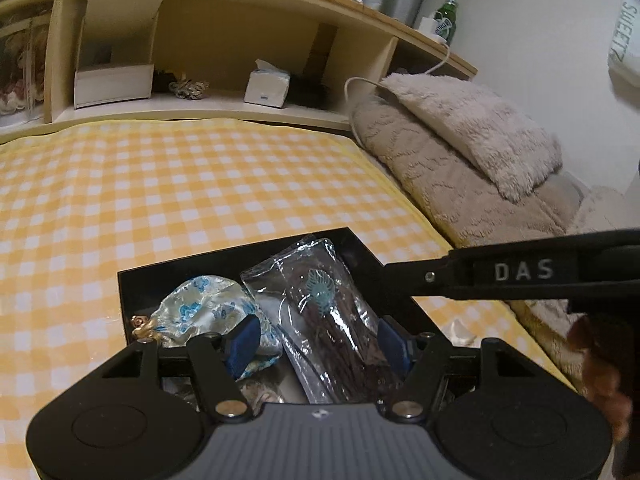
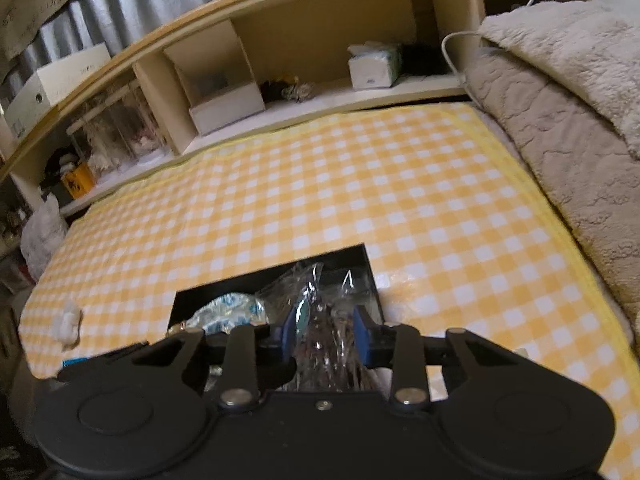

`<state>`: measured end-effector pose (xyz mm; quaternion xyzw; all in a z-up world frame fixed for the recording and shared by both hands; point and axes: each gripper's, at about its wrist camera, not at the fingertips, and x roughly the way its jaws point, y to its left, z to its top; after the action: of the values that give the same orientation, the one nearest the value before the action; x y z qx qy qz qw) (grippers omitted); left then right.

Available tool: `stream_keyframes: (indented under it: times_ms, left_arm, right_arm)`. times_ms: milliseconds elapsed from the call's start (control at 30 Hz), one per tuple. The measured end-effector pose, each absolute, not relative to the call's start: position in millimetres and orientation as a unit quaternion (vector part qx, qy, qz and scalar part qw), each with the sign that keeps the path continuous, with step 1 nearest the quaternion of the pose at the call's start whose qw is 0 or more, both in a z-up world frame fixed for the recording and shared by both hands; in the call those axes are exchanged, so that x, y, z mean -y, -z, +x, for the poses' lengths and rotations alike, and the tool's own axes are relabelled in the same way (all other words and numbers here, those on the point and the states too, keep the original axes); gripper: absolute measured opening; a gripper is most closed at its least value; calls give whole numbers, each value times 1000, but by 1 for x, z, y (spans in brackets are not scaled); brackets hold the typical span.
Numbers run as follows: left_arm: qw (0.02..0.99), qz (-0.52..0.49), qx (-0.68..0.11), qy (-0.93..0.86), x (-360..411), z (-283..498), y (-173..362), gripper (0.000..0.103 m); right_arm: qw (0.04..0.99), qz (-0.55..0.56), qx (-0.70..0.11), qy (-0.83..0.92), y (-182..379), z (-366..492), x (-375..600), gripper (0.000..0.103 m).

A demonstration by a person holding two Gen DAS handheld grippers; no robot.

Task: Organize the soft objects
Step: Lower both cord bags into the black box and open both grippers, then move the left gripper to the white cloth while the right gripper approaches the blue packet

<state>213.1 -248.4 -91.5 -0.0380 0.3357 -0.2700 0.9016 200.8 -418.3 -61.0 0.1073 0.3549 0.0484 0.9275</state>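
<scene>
A black box (image 1: 360, 250) sits on the yellow checked cloth (image 1: 200, 184). It holds a pale silk pouch with blue flowers (image 1: 200, 308) and a clear plastic packet of dark sticks (image 1: 320, 304). My left gripper (image 1: 316, 340) hovers open over the box, its fingers either side of the packet. In the right wrist view the box (image 2: 360, 256) shows the pouch (image 2: 228, 310) and the packet (image 2: 324, 320). My right gripper (image 2: 324, 334) is shut on the packet, over the box. The right gripper's body (image 1: 520, 272) crosses the left wrist view.
A wooden shelf (image 1: 224, 108) at the back holds a tissue pack (image 1: 267, 86) and a white box (image 1: 114, 82). Beige fluffy blankets (image 1: 472, 148) lie to the right. A small white lump (image 2: 69, 322) lies on the cloth's left edge.
</scene>
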Motion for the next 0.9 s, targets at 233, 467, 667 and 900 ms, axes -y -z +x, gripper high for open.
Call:
stream_keyframes:
  times_ms: [233,467,667,900]
  left_arm:
    - [901,-38,-345,261,235,208,82,73]
    - [905,-32,-344,249,215,200,65,77]
    - [910,-30,-337,240,196,188,48,82]
    - [917,-26,-319,238,177,171,24,97]
  right_arm:
    - [927,96,-360,-29,57,190,416,43]
    - [938,79,-336,-14,34,167,407,59]
    - [944,54,-326,-5,25,145,399,71]
    - [946,59,-318,14,16,119,399,78]
